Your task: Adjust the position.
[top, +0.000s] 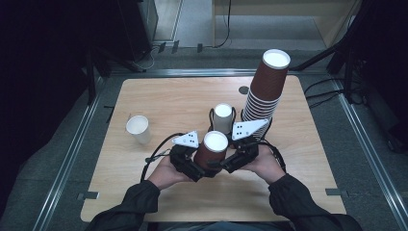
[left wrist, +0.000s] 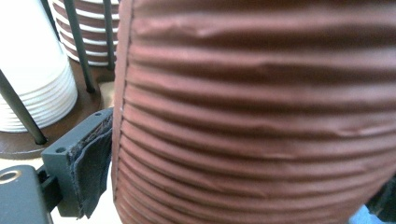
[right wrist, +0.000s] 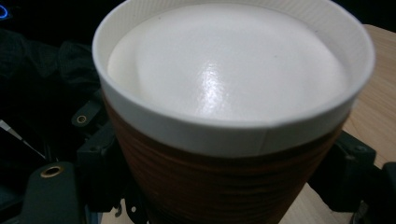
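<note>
Brown ribbed paper cup (top: 211, 150) with a white, empty inside sits between both grippers above the wooden table's (top: 159, 101) near middle. Right gripper (top: 230, 162) clamps its wall; left gripper (top: 197, 169) looks spread, one pad (left wrist: 93, 163) just beside the ribs. Likely pulled off the tall brown cup stack (top: 265, 91); setting it down remains. A white cup (top: 138, 128) stands empty.

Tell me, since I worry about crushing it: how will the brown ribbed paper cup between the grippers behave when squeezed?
The brown ribbed paper cup is probably light, being empty. Its thin wall, already slightly creased in the left gripper view, likely dents under pressure. The ribs should resist slipping.
</note>
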